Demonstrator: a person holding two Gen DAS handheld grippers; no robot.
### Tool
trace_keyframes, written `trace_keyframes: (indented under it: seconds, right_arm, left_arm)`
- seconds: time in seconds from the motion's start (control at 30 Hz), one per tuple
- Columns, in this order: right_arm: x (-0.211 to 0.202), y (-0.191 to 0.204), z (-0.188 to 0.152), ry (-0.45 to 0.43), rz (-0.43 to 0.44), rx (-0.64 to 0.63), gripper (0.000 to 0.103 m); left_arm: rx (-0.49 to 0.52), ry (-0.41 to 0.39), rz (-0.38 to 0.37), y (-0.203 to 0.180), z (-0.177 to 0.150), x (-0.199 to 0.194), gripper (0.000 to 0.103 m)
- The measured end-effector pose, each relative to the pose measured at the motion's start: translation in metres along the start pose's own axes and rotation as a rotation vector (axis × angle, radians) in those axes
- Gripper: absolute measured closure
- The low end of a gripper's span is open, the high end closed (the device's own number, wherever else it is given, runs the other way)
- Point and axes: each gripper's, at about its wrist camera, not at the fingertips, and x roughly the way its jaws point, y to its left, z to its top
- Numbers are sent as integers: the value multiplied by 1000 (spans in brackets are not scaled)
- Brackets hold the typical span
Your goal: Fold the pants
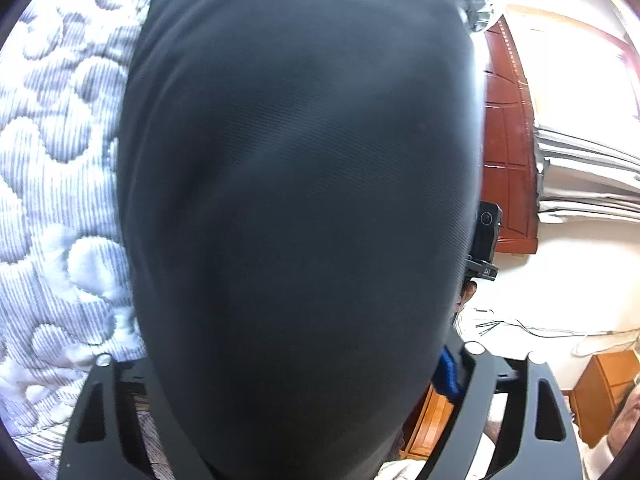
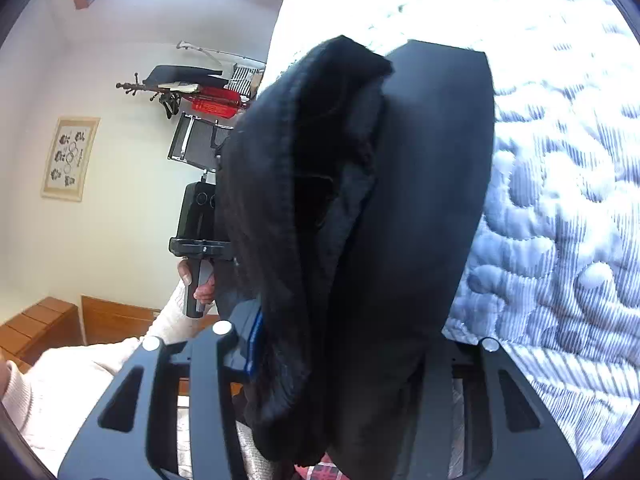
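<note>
The black pants fill the middle of the left wrist view, held up close to the lens. My left gripper is shut on the pants; its fingers are hidden under the cloth. In the right wrist view the pants hang bunched with folds and a hem showing. My right gripper is shut on them, one blue-padded finger showing at the left. The left gripper's body with a hand on it shows beyond the pants.
A quilted blue-and-white striped bedspread lies under the pants, also in the right wrist view. A wooden door, wooden furniture, a wall picture and a rack with a red item stand around.
</note>
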Motion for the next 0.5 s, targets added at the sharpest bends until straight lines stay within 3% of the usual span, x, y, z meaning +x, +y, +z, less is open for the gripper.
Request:
trace_keyframes:
  seconds: [0.27,0.5]
  right_arm:
    - [3,37,-4,-42,-42,-51,67]
    - [-3,41,0,-77,-55,-86,68]
  left_arm:
    - [58,-30,-68,-17,-2,-9,51]
    - [103,-72,-98,-38,-3,-14,61]
